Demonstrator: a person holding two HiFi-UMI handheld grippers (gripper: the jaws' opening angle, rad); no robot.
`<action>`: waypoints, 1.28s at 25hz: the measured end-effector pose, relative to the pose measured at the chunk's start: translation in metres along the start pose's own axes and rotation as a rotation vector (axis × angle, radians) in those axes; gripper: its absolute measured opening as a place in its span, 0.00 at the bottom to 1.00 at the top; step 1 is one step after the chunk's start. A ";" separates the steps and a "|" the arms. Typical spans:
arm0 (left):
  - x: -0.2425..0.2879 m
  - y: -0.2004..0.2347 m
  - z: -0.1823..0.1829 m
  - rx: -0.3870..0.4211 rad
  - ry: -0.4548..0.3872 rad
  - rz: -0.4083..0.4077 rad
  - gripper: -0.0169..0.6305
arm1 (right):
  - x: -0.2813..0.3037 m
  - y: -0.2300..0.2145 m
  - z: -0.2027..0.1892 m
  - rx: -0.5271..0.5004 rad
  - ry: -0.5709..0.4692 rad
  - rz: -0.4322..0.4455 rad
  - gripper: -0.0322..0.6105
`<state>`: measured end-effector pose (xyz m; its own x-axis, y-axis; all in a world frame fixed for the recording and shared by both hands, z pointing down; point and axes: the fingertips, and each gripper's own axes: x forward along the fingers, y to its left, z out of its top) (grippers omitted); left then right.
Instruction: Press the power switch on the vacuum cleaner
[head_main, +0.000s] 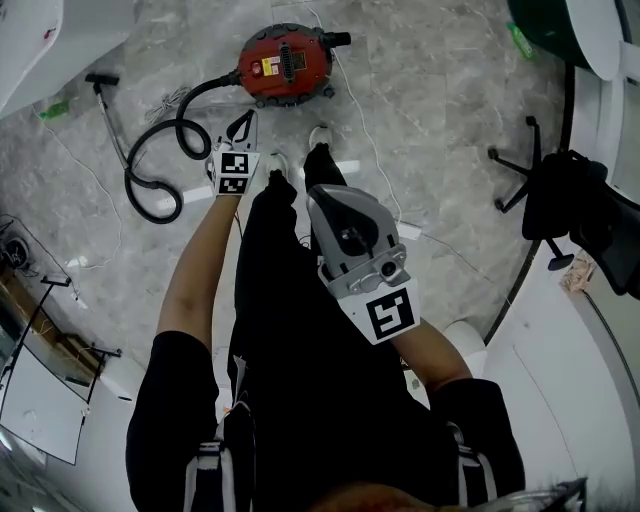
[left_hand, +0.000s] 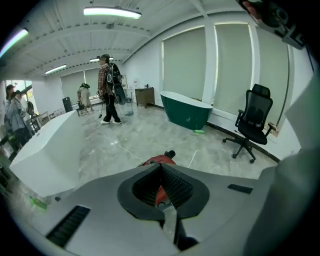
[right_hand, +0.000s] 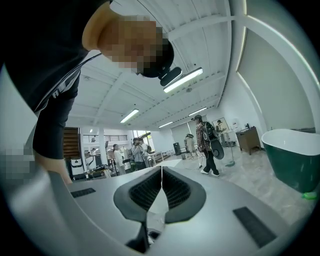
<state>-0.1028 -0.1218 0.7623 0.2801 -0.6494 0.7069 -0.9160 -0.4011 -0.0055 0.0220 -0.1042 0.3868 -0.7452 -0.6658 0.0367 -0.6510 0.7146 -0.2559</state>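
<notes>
The red vacuum cleaner (head_main: 285, 65) sits on the grey marble floor ahead of the person's feet, its black hose (head_main: 150, 175) looping off to the left. I cannot make out its power switch. My left gripper (head_main: 241, 127) is held out low, shut, its tip pointing at the vacuum and short of it. In the left gripper view the vacuum cleaner (left_hand: 158, 160) shows just past the closed left gripper (left_hand: 161, 167). My right gripper (head_main: 322, 195) stays close to the person's legs, shut and empty. In the right gripper view the right gripper (right_hand: 161, 169) points out across the room.
A white power cord (head_main: 368, 135) runs along the floor right of the vacuum. A black office chair (head_main: 560, 195) stands at the right near a curved white wall. A green bathtub (left_hand: 187, 110) and people (left_hand: 107, 90) are farther off. The hose nozzle (head_main: 103, 80) lies at the left.
</notes>
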 end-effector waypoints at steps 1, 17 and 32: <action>0.006 0.003 -0.001 -0.012 0.007 -0.010 0.05 | 0.003 0.002 -0.004 0.010 0.004 0.007 0.08; 0.105 0.035 -0.058 0.092 0.169 -0.049 0.05 | 0.029 -0.026 -0.064 -0.175 0.054 0.058 0.08; 0.186 0.053 -0.104 0.190 0.275 -0.056 0.05 | 0.014 -0.050 -0.132 -0.111 0.135 0.017 0.08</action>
<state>-0.1289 -0.1969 0.9670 0.2171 -0.4350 0.8739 -0.8243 -0.5613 -0.0746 0.0247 -0.1210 0.5274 -0.7639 -0.6241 0.1642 -0.6446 0.7498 -0.1493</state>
